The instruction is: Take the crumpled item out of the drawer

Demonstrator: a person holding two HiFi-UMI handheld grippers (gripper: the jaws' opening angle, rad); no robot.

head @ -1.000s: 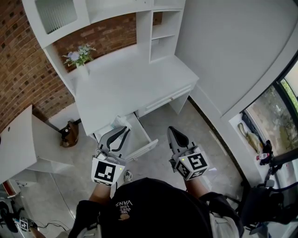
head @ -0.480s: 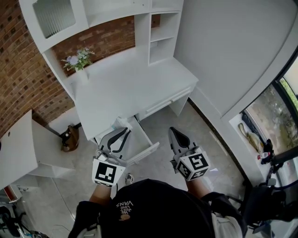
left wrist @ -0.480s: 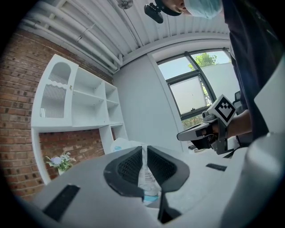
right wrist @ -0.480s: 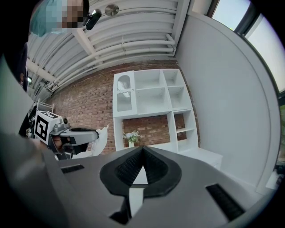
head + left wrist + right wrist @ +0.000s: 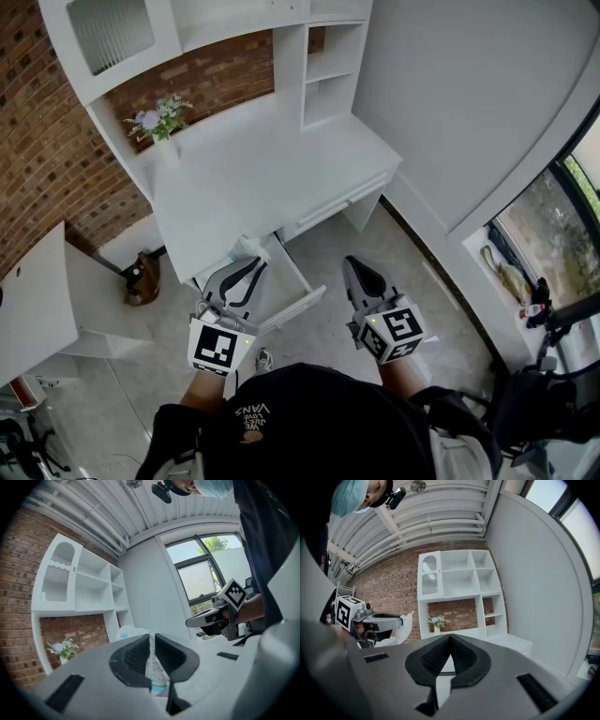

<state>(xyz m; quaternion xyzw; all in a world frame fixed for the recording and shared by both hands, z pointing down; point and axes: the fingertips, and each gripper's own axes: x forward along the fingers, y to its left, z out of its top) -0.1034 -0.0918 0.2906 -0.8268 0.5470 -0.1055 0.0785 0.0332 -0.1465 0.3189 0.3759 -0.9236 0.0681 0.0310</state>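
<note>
My left gripper clamps the crumpled item over the open drawer; my right gripper hovers alongside, jaws together

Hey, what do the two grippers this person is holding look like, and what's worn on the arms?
The left gripper and right gripper look alike: light grey bodies that taper to black fingers with ridged inner pads. Each carries a white cube printed with black square markers. No cables show. The person wears a dark top, and the forearms are uncovered.
</note>
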